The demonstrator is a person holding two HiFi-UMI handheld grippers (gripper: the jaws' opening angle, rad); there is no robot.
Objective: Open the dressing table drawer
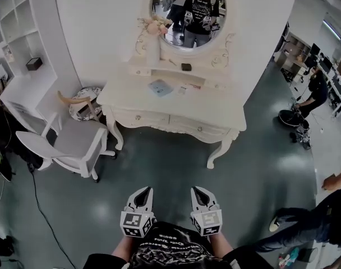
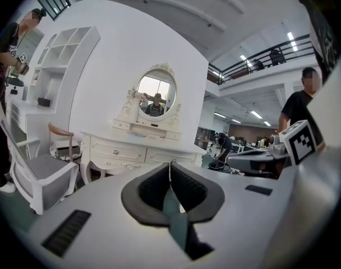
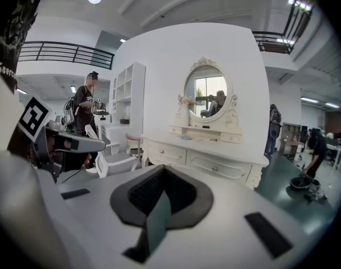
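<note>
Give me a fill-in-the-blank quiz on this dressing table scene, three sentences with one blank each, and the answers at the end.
1. Both drawers in the front of the dressing table are ___.
2. In the head view, the white chair stands at the table's ___ side.
3. The left gripper and the right gripper are short of the table, each with its jaws ___ and nothing between them.

Answers: closed; left; shut
</note>
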